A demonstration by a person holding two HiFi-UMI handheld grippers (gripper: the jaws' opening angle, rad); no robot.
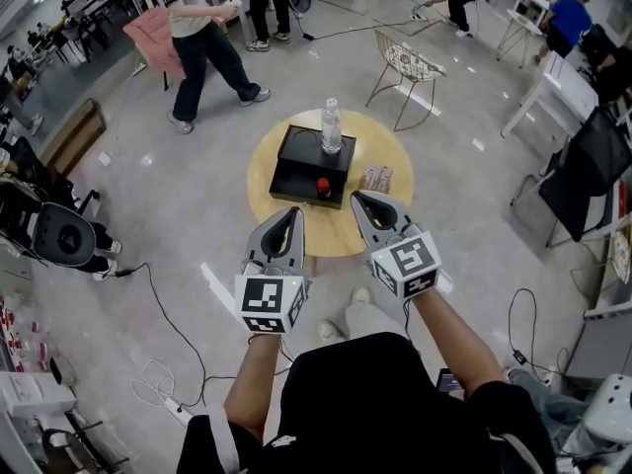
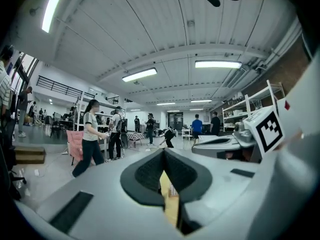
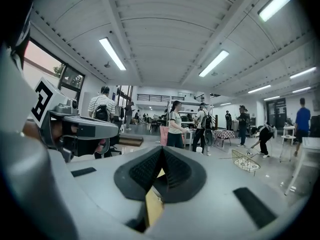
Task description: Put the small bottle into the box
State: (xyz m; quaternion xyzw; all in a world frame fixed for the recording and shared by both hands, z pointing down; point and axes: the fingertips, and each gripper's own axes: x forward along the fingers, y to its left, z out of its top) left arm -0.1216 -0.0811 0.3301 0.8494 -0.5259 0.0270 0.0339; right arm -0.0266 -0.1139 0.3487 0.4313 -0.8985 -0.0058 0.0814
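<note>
Pale wood: your round table (image 1: 331,227) is made of it and stands on a glossy grey floor (image 1: 178,215) ahead of you and below.
Box: the black box (image 1: 298,178) sits about mid-table. Its far part is a raised square and its near part a lower tray.
Small bottle: the clear small bottle (image 1: 332,126) stands upright at the box's far part. You cannot tell from the head view whether it stands inside that part or on top of it.
Red object: a small red object (image 1: 323,187) lies in the box's near part, too small to make out.
Packet: a pale printed packet (image 1: 376,178) lies on the table just right of the box.
Left hand-held gripper (image 1: 291,213): clenched, its dark pads pressed together with nothing between them. You hold it over the table's near edge, pointing toward the box and well apart from the small bottle.
Right hand-held gripper (image 1: 357,197): also clenched and empty. It sits beside the left one, with its tip over the table near the packet and the box's near right corner.
Room: a wire chair (image 1: 407,62) stands beyond the table. A person in a white top (image 1: 202,38) walks at the far left. A black cable (image 1: 168,314) trails across the floor on your left.
</note>
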